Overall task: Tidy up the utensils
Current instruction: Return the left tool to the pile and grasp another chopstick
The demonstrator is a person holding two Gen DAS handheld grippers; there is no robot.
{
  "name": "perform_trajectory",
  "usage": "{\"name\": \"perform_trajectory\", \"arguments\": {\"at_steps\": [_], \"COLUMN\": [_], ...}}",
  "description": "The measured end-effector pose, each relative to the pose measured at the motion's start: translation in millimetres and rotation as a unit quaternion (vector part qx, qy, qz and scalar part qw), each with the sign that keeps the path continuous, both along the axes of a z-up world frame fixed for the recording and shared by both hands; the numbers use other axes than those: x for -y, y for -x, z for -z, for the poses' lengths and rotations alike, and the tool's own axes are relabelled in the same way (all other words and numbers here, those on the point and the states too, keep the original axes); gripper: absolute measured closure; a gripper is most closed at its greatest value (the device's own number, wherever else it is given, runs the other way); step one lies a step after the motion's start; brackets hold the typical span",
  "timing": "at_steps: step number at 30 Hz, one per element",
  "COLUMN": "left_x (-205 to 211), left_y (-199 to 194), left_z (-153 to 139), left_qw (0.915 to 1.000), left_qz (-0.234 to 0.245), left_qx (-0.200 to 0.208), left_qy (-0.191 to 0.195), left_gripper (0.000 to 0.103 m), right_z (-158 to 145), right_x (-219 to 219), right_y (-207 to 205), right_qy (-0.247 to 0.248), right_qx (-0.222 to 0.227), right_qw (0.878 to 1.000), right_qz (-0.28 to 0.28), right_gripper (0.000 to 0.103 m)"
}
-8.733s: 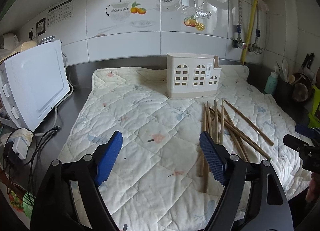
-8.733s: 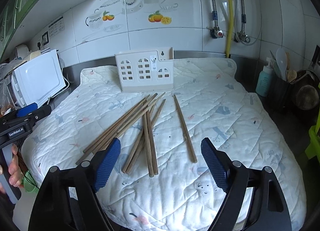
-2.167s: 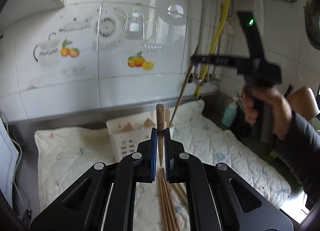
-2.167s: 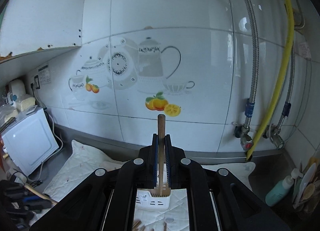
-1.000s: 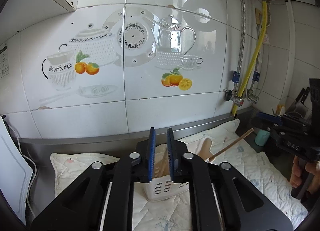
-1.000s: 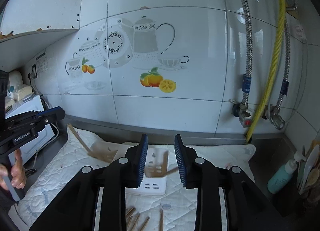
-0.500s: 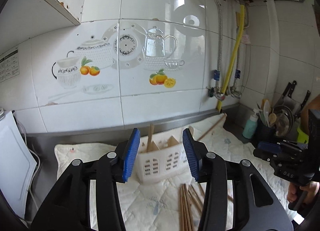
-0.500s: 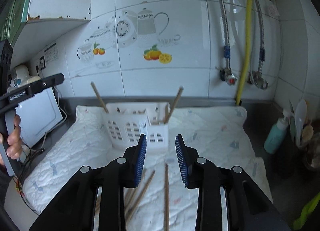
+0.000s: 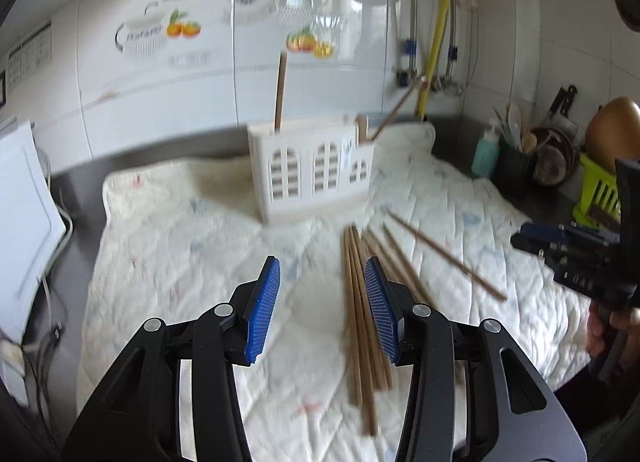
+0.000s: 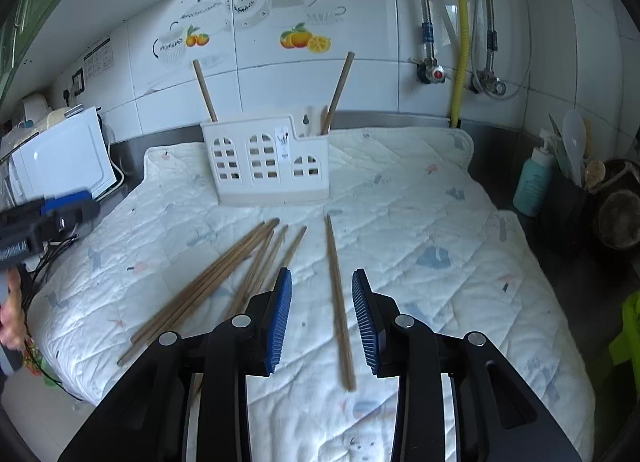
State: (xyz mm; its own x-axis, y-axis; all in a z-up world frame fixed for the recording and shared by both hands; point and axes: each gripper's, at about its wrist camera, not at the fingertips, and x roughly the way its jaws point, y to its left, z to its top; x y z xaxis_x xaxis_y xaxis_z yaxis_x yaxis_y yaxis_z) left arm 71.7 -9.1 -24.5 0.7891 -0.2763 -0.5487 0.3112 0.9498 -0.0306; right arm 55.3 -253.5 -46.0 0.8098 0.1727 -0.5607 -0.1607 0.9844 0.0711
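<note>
A white utensil holder (image 9: 312, 177) (image 10: 268, 165) stands at the back of a quilted mat (image 9: 180, 229) (image 10: 420, 213). Two wooden chopsticks lean in it, one at its left end (image 10: 205, 89) and one at its right end (image 10: 338, 89). Several loose chopsticks (image 9: 356, 302) (image 10: 224, 274) lie bunched on the mat, and a single chopstick (image 10: 338, 294) lies apart. My left gripper (image 9: 322, 274) hovers open just left of the bunch, holding nothing. My right gripper (image 10: 322, 274) is open above the single chopstick, its pads clear of it.
A white appliance (image 10: 64, 157) and cables sit off the mat's left edge. On the right stand a teal bottle (image 10: 532, 181), a dark pot of kitchen tools (image 10: 576, 165) and a green basket (image 9: 600, 189). Pipes run down the tiled wall.
Both grippers dropped and drew back from the holder toward the loose chopsticks. The left jaws widened from nearly closed. One chopstick now stands at each end of the holder.
</note>
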Motion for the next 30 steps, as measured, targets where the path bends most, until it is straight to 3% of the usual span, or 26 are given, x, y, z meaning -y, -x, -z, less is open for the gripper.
{"name": "perform_trajectory", "arguments": {"at_steps": [5, 11, 21, 30], "left_x": [-0.2, 1.1, 3.6, 9.9], "left_y": [12.7, 14.2, 9.4, 7.0], "left_z": [47.5, 80.5, 98.4, 105.1], "left_qw": [0.9987, 0.9963, 0.9942, 0.9944], "left_qz": [0.009, 0.015, 0.019, 0.010], "left_qx": [-0.049, -0.083, -0.106, -0.100], "left_qy": [-0.012, -0.015, -0.005, -0.032], "left_gripper": [0.059, 0.064, 0.068, 0.071], "right_z": [16.0, 26.9, 36.0, 42.9], "right_x": [1.3, 4.3, 9.5, 9.9], "right_y": [7.5, 10.4, 7.9, 4.9], "right_qy": [-0.026, -0.034, -0.041, -0.040], "right_qx": [-0.017, -0.031, -0.043, -0.052], "right_qw": [0.999, 0.999, 0.998, 0.998], "right_qz": [0.009, 0.015, 0.020, 0.021], "right_gripper": [0.070, 0.070, 0.070, 0.070]}}
